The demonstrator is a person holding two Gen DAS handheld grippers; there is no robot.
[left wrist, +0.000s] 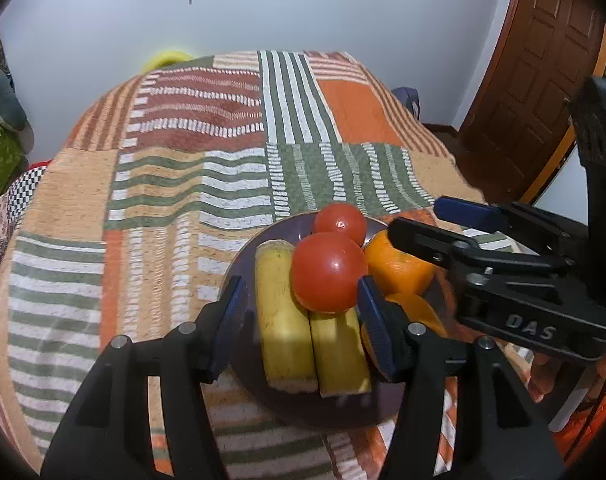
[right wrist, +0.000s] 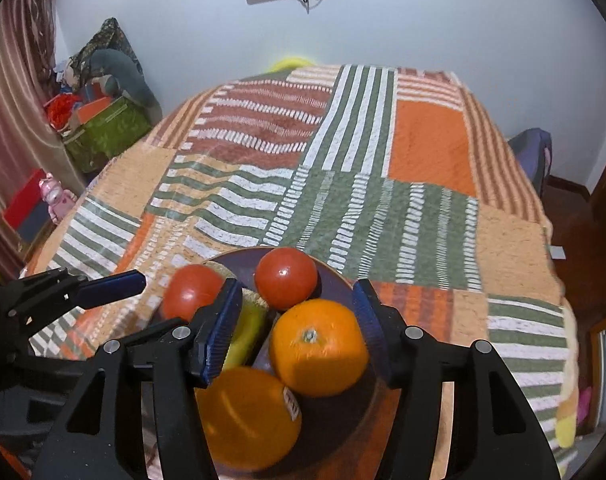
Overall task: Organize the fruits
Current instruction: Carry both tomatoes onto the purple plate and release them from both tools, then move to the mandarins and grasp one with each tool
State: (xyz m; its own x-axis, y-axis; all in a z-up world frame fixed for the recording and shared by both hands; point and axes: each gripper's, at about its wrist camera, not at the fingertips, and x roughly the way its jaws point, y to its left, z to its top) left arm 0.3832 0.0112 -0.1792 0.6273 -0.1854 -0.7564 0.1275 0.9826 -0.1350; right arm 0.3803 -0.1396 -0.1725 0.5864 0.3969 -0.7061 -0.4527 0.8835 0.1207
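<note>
A dark purple plate (left wrist: 245, 260) on the patchwork tablecloth holds two banana pieces (left wrist: 283, 312), two tomatoes and two oranges. My left gripper (left wrist: 299, 292) stands open over the plate. The near tomato (left wrist: 329, 272) rests on the bananas between its blue pads, clear of the left pad. The far tomato (left wrist: 339, 222) lies behind. My right gripper (right wrist: 297, 292) is open around the upper orange (right wrist: 319, 346), with a gap at its left pad. The second orange (right wrist: 247, 416) lies nearer, below the left finger. The right gripper (left wrist: 423, 220) also reaches over the orange (left wrist: 399, 264) in the left wrist view.
The striped tablecloth (right wrist: 343, 200) stretches beyond the plate (right wrist: 343, 420) to the far edge by the wall. A green box (right wrist: 107, 132) and clutter stand off the table's left. A wooden door (left wrist: 535, 80) is at the right.
</note>
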